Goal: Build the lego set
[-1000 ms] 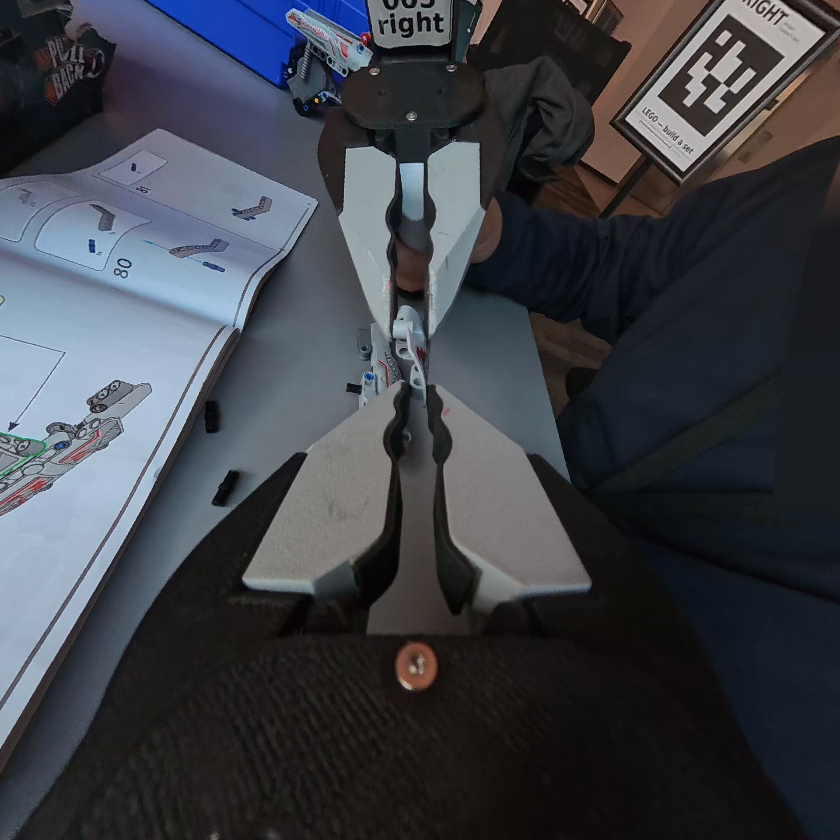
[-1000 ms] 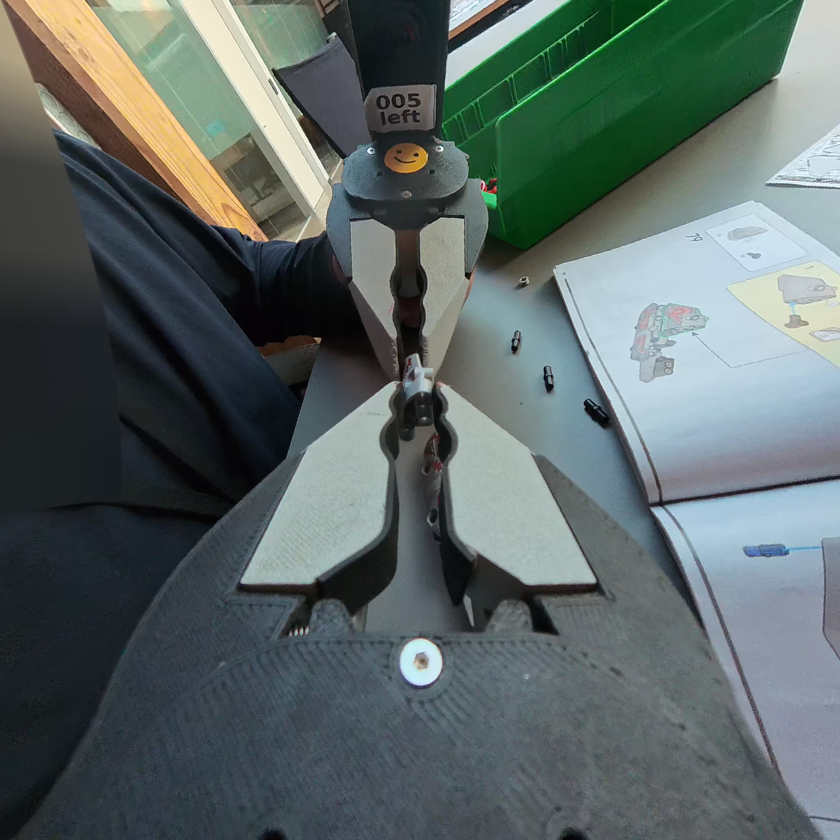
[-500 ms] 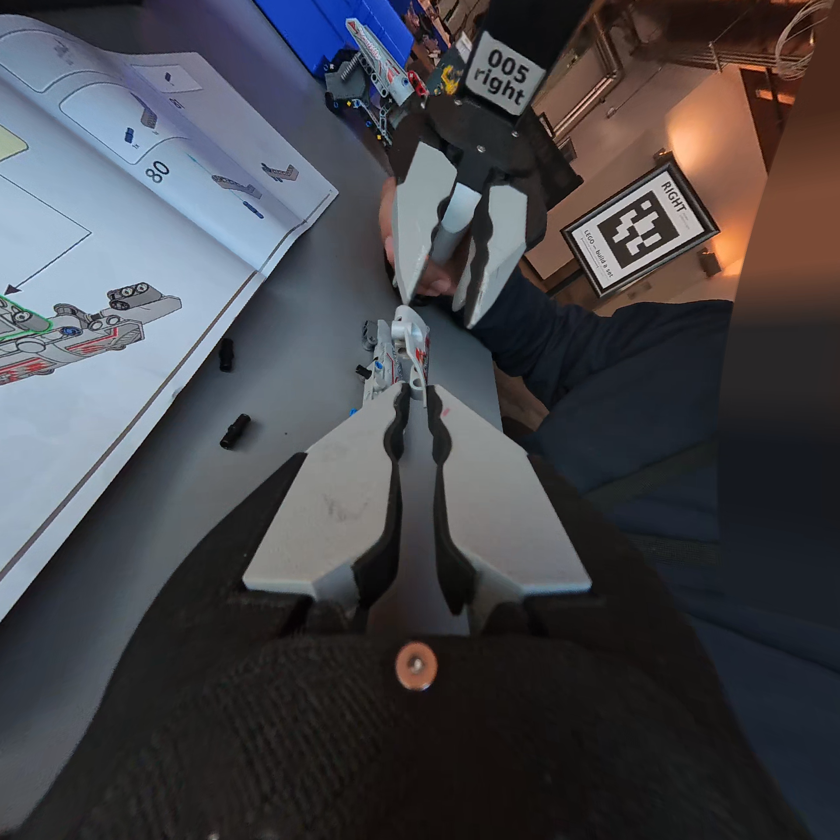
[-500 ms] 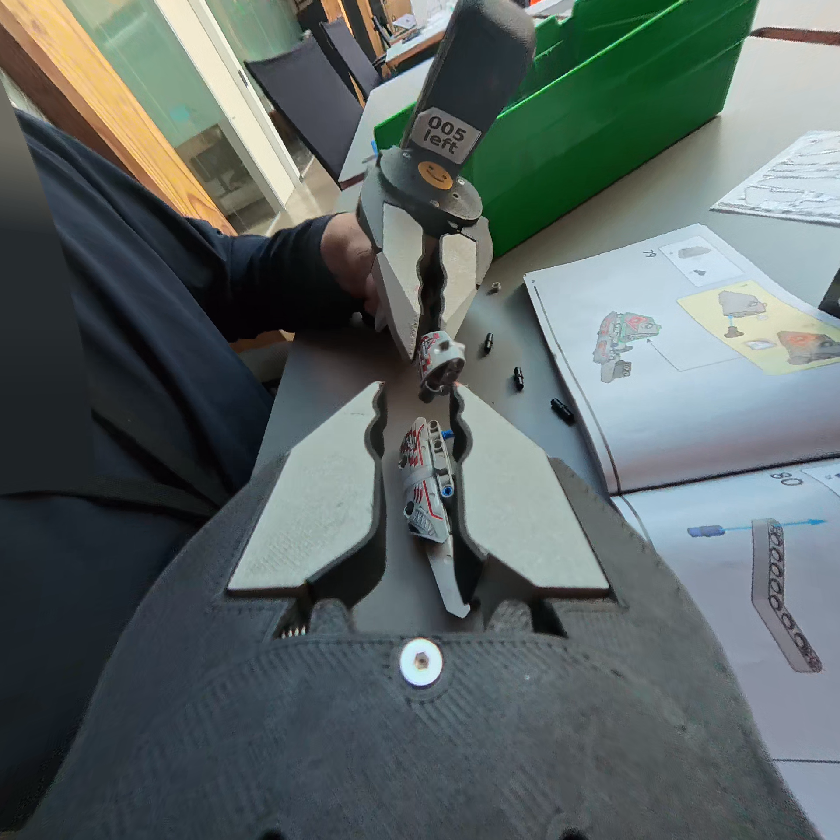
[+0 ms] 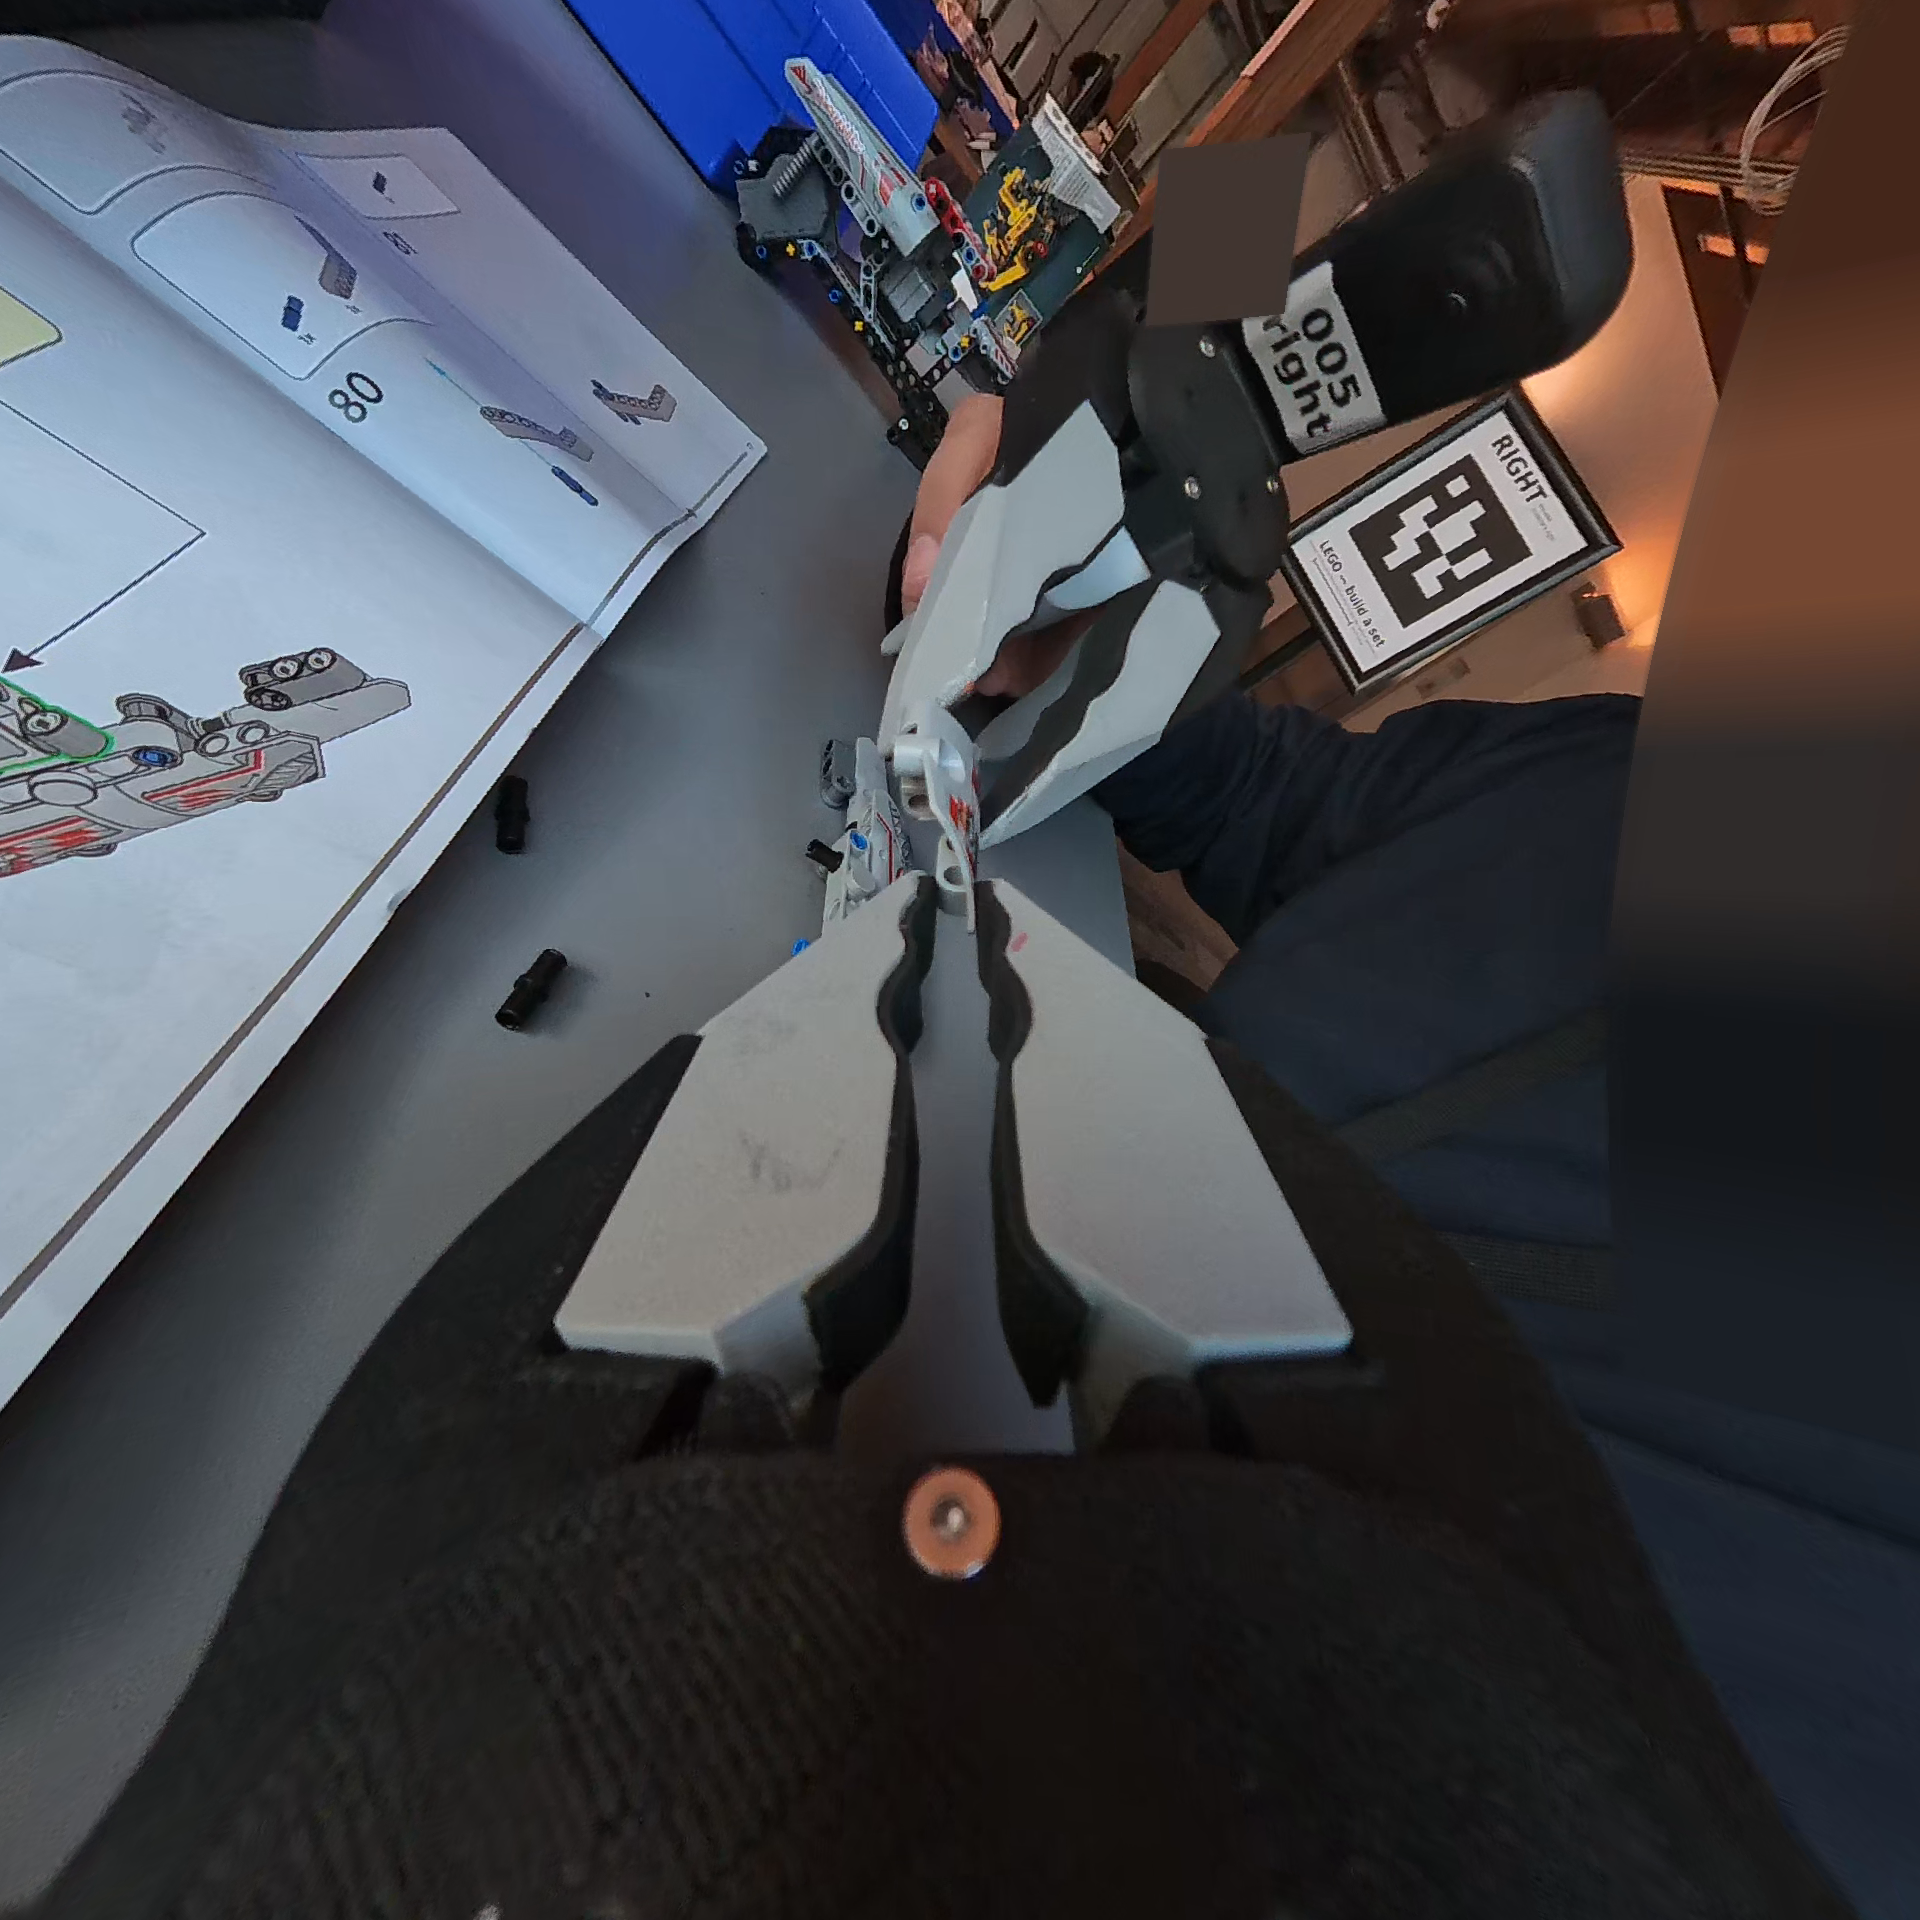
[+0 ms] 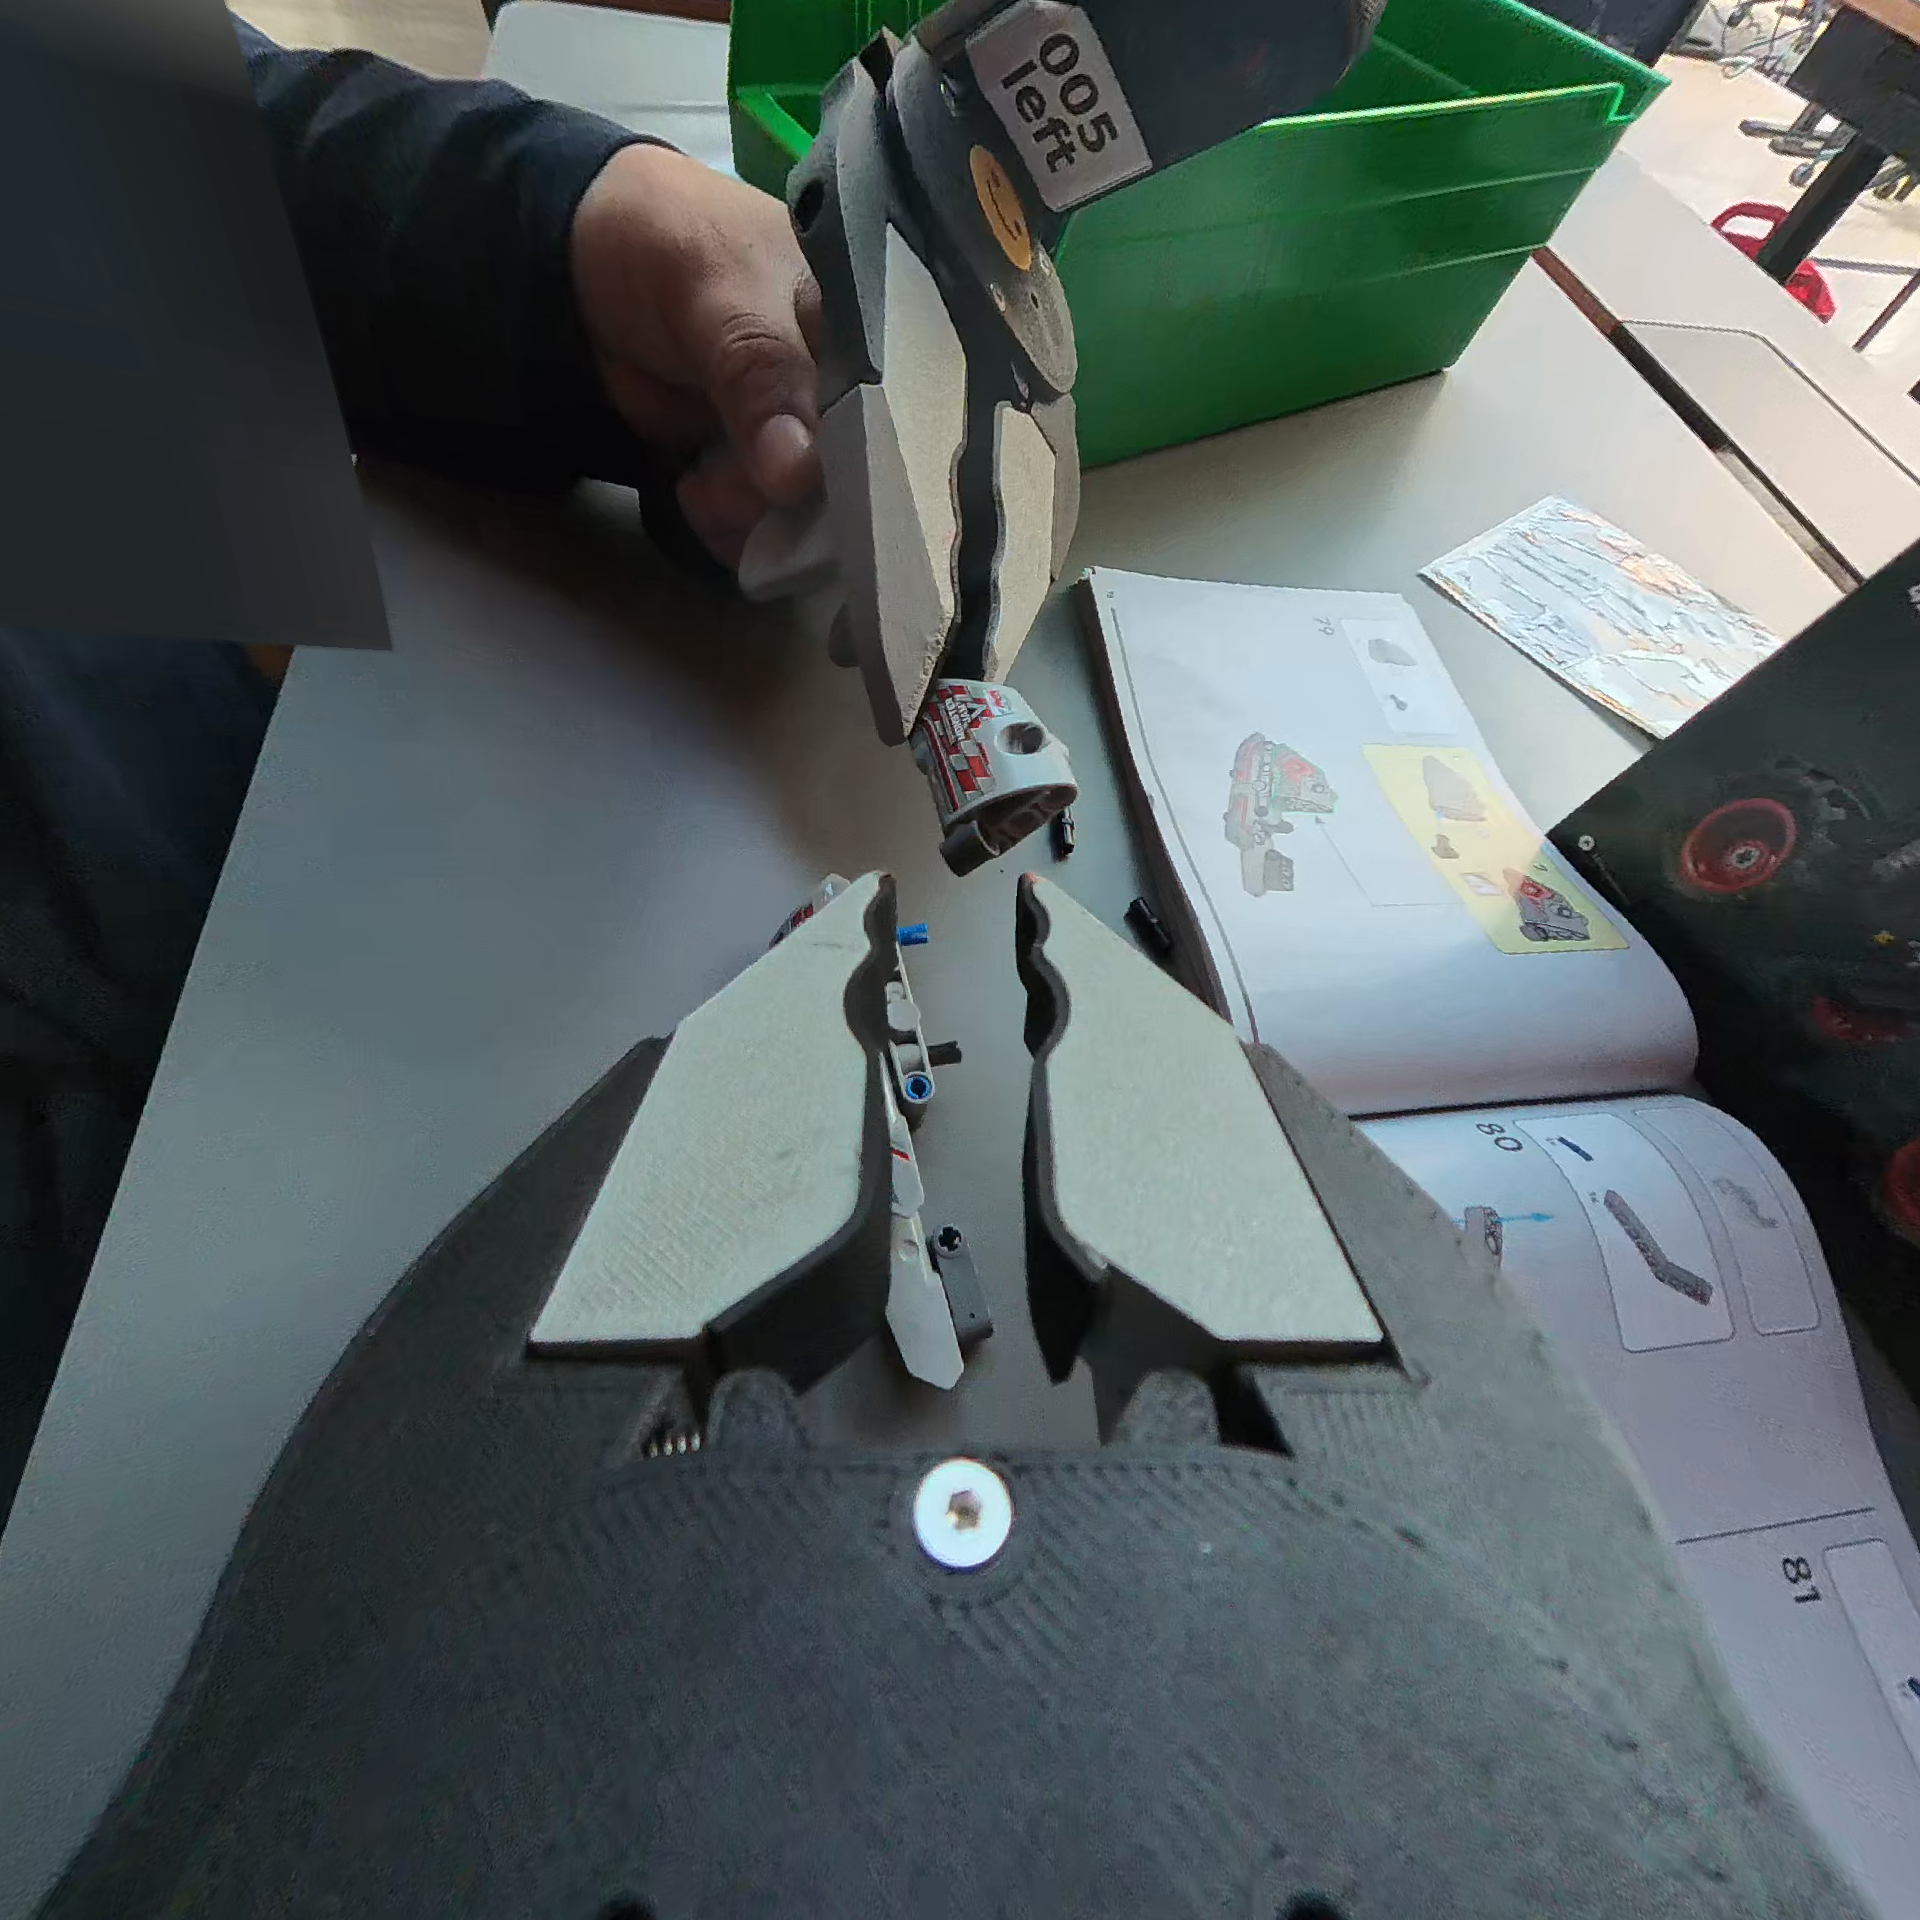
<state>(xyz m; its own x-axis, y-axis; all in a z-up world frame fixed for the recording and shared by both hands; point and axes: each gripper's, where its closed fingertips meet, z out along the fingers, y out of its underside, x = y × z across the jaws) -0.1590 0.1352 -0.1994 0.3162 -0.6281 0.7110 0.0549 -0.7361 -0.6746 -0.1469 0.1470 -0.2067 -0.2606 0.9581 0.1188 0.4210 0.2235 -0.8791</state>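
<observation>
The right gripper (image 6: 951, 883) has been opened and drawn back since a second ago; its jaws stand apart. The curved grey stickered panel (image 6: 987, 774) is clamped by the left gripper (image 5: 948, 894) above the long ribbed assembly (image 6: 909, 1164) on the matte table (image 6: 416, 831).

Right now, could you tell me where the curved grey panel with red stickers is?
The panel is off the table, pinched in the left gripper, just beyond the open right gripper and left of the booklet.

Right gripper (image 6: 951, 883) released the curved panel (image 6: 992, 774), spreading apart.
</observation>
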